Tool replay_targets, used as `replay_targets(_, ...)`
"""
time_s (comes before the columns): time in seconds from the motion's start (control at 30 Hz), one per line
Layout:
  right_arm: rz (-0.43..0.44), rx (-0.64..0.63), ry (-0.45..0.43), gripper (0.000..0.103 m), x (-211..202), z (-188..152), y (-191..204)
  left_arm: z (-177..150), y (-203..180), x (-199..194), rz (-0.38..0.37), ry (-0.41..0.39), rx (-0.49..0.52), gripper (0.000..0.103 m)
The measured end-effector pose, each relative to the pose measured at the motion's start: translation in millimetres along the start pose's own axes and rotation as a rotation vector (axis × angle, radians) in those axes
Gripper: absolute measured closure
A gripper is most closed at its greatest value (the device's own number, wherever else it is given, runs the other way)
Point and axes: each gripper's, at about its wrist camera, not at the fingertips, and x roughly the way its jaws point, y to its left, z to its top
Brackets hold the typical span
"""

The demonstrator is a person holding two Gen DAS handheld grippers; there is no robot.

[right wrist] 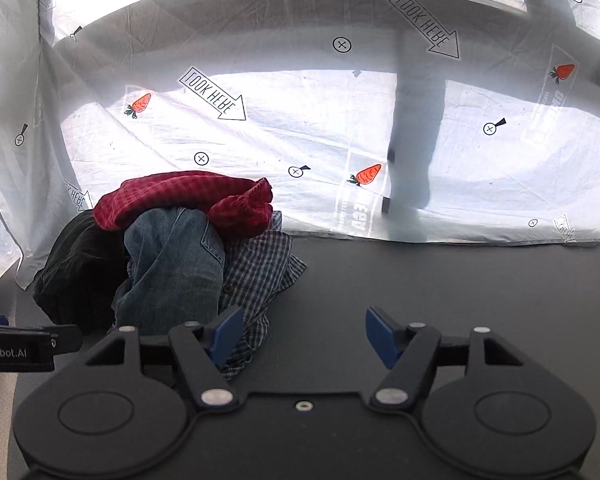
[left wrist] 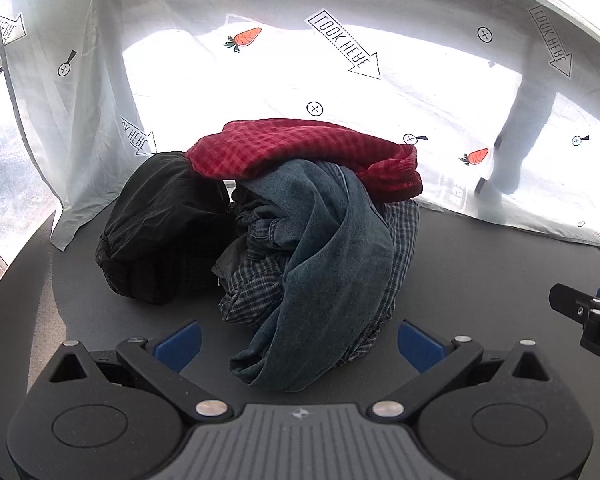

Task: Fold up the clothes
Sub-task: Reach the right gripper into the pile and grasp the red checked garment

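A heap of crumpled clothes sits on the dark grey table (left wrist: 480,264). A red checked garment (left wrist: 300,148) lies on top, blue jeans (left wrist: 332,272) hang down the front, a dark plaid shirt (left wrist: 252,292) is under them, and a black garment (left wrist: 160,232) is at the left. My left gripper (left wrist: 300,344) is open, its blue pads either side of the jeans' lower end, not gripping. In the right wrist view the heap (right wrist: 172,248) is at the left; my right gripper (right wrist: 304,336) is open and empty, its left pad beside the plaid shirt (right wrist: 260,276).
A white sheet (left wrist: 420,92) printed with carrots and arrows hangs behind the table as a backdrop. Bare table surface (right wrist: 460,280) lies to the right of the heap. The right gripper's body (left wrist: 588,316) shows at the left wrist view's right edge.
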Motion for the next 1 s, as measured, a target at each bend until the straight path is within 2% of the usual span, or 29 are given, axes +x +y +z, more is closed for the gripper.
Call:
replay_targets(0.2,0.056,-0.087,-0.056,0.04,64,17,19,27,3,45,0.017,-0.007,-0.015,0.0)
replay_targets(0.4,0.095,-0.095,-0.104,0.042,134,36,30,30,8,88,0.038,-0.016,-0.034,0.0)
replay_targets(0.5,0.091,-0.112,-0.138,0.052,168,43,37,32,11,110,0.048,-0.021,-0.044,0.0)
replay_targets(0.57,0.09,-0.12,-0.156,0.062,190,45,41,33,12,124,0.055,-0.024,-0.051,0.0)
replay_targets(0.7,0.108,-0.127,-0.209,0.066,221,40,45,34,16,153,0.069,-0.03,-0.064,0.0)
replay_targets(0.8,0.08,-0.212,-0.253,0.067,235,34,56,31,18,161,0.048,-0.047,-0.095,0.0)
replay_targets(0.83,0.066,-0.22,-0.253,0.079,236,33,58,31,19,161,0.047,-0.052,-0.1,0.0)
replay_targets(0.87,0.06,-0.211,-0.247,0.098,237,32,57,30,19,160,0.049,-0.056,-0.1,0.0)
replay_targets(1.0,0.032,-0.157,-0.27,0.099,213,32,46,29,14,147,0.073,-0.059,-0.068,0.0)
